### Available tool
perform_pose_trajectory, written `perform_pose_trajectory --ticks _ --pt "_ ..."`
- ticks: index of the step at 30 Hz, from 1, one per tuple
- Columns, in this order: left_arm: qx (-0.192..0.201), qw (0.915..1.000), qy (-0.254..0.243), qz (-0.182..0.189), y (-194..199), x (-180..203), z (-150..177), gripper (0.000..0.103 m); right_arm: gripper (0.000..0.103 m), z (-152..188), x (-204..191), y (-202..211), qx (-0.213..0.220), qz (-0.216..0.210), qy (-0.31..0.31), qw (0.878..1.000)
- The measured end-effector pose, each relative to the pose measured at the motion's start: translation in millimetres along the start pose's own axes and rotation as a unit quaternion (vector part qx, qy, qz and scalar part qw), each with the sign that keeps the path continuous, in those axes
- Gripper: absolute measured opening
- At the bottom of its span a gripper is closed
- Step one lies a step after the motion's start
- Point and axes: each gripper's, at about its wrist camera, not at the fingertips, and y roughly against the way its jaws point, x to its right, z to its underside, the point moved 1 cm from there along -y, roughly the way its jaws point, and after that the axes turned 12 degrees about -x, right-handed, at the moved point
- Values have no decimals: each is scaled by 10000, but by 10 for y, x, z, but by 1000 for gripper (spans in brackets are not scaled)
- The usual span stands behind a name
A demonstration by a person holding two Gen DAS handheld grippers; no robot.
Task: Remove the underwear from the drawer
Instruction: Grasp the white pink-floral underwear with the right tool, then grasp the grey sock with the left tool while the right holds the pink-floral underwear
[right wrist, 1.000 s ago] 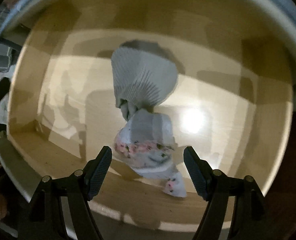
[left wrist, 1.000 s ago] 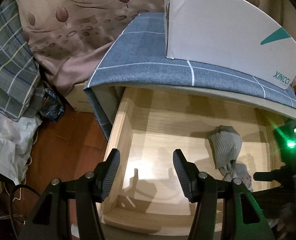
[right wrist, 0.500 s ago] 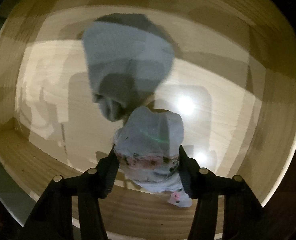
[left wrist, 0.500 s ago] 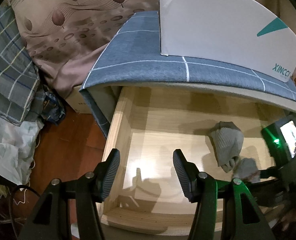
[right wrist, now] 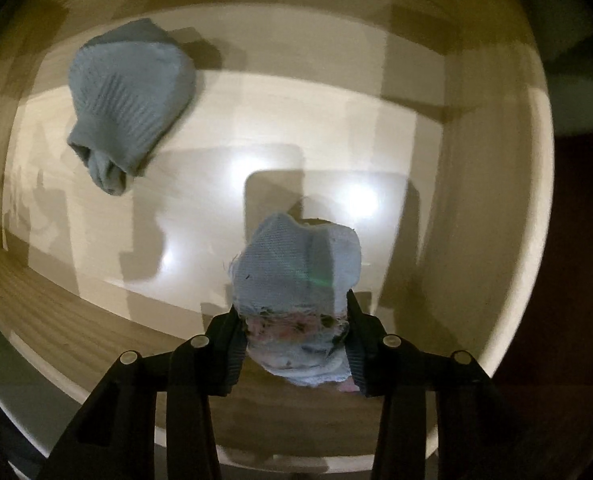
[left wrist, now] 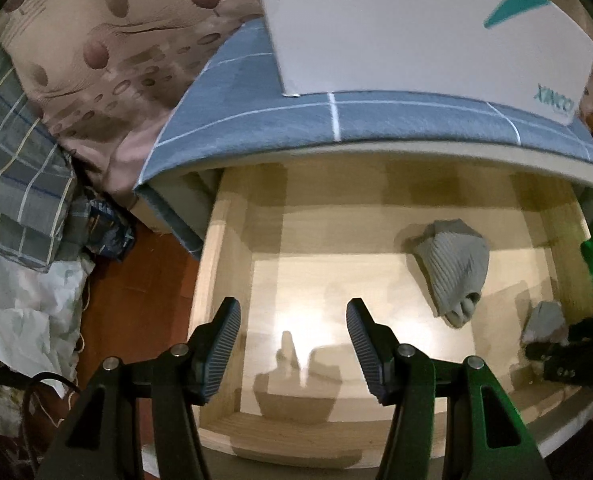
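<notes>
The wooden drawer (left wrist: 224, 248) stands pulled open. My right gripper (right wrist: 294, 320) is shut on the pale floral underwear (right wrist: 296, 276) and holds the bundle above the drawer floor near the right side; it also shows in the left wrist view (left wrist: 542, 320). A grey ribbed rolled garment (right wrist: 124, 100) lies on the drawer floor, up and to the left of the held piece, also in the left wrist view (left wrist: 454, 264). My left gripper (left wrist: 292, 328) is open and empty over the drawer's front left part.
A white box (left wrist: 416, 28) stands on the blue checked cloth (left wrist: 256, 120) covering the cabinet top. Brown patterned bedding (left wrist: 108, 52), plaid fabric (left wrist: 12, 168) and white bags (left wrist: 20, 312) lie at the left on the reddish floor (left wrist: 136, 288).
My right gripper closed on the floral underwear and lifted it away from the grey garment, toward the right. The left gripper moved slightly closer to the drawer, still open.
</notes>
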Motion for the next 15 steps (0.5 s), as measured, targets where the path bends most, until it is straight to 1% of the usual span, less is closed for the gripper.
perform_pose_trajectory --ticks 2,3,7,10,12,14,15 --pt "-41 10000 -51 -3 -12 37 4 56 33 35 44 3 57 -132 -57 9999" --pt "-85 9999 -67 7 -26 49 5 56 32 -4 31 -1 67 -140 -55 9999" --pt "-346 9991 -194 164 -108 110 -5 57 31 11 46 -34 20 -257 -168 9995" --pt "-469 9982 -323 202 -154 181 -10 57 31 17 74 -50 11 -328 -176 9993" --pt "-486 9976 -392 305 -166 204 -19 56 31 15 67 -71 -17 -383 -176 9991" --pt "-419 9973 -445 406 -152 239 -26 56 31 18 82 -83 -18 -604 -214 9979" --pt "-356 9971 -488 463 -136 275 -29 56 31 -47 134 -130 -11 -670 -218 9975"
